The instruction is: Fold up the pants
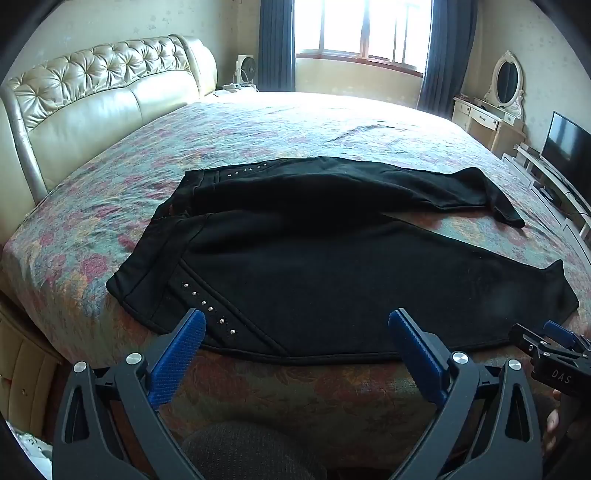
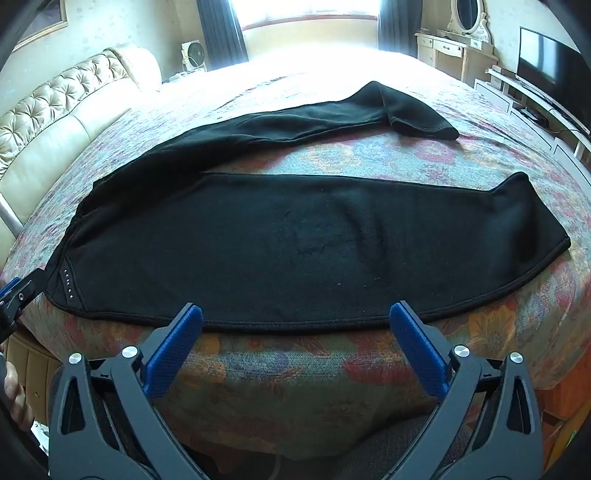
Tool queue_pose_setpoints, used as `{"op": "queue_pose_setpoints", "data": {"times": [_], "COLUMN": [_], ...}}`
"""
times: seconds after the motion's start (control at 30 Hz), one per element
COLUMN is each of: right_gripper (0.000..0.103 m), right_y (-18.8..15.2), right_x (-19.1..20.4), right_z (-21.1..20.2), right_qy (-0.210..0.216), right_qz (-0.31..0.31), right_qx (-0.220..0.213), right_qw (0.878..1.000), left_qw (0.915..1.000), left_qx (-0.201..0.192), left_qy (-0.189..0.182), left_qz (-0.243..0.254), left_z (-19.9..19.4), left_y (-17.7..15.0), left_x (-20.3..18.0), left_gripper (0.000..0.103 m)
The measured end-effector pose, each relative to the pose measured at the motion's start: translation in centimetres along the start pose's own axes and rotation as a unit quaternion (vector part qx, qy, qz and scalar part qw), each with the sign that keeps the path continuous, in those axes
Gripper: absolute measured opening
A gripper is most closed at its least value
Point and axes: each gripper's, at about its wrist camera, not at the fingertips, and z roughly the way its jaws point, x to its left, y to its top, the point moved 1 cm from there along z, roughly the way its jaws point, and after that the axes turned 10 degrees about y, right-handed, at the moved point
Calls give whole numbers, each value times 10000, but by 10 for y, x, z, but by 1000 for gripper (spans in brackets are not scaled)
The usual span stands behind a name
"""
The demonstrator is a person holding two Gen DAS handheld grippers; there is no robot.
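Note:
Black pants (image 1: 332, 266) lie spread on the floral bedspread (image 1: 258, 125), waistband with a row of silver studs (image 1: 207, 306) to the left, legs splayed to the right. The near leg runs along the bed's front edge; the far leg's cuff is folded over. My left gripper (image 1: 295, 325) is open and empty, just short of the near hem by the studded waist. My right gripper (image 2: 295, 317) is open and empty at the near leg's hem (image 2: 295, 326). The pants also show in the right wrist view (image 2: 314, 236). The right gripper shows at the left view's right edge (image 1: 550, 339).
A tufted cream headboard (image 1: 103, 92) bounds the bed on the left. A window with dark curtains (image 1: 362, 33) is behind. A dresser with an oval mirror (image 1: 506, 88) and a TV (image 1: 569, 147) on a low shelf stand at the right.

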Motion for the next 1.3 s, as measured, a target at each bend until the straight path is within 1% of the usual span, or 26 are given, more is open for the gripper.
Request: {"op": "queue_pose_setpoints", "data": {"times": [0.07, 0.33, 0.4, 0.5, 1.0, 1.17, 1.3], "right_gripper": [101, 101, 101, 101, 101, 101, 101], "right_y": [0, -1, 0, -1, -1, -1, -1], "right_x": [2, 0, 4, 3, -6, -6, -7], "right_z": [1, -2, 0, 0, -1, 0, 0], "right_qy": [-56, -23, -66, -72, -99, -98, -99], "right_qz": [-20, -5, -36, -45, 22, 22, 23], "right_qx": [53, 4, 38, 35, 24, 34, 34], "right_qw": [10000, 10000, 10000, 10000, 9999, 9999, 9999], "left_qw": [10000, 10000, 10000, 10000, 9999, 9997, 9996], "left_qx": [-13, 7, 31, 56, 103, 186, 211], "left_qy": [6, -39, -17, 29, 19, -78, -84], "left_qz": [24, 34, 41, 54, 25, 119, 154], "left_z": [0, 0, 6, 8, 9, 11, 11], "left_y": [0, -4, -5, -5, -6, -7, -8], "left_x": [0, 5, 6, 3, 5, 2, 0], "left_gripper": [99, 99, 99, 99, 99, 99, 99]}}
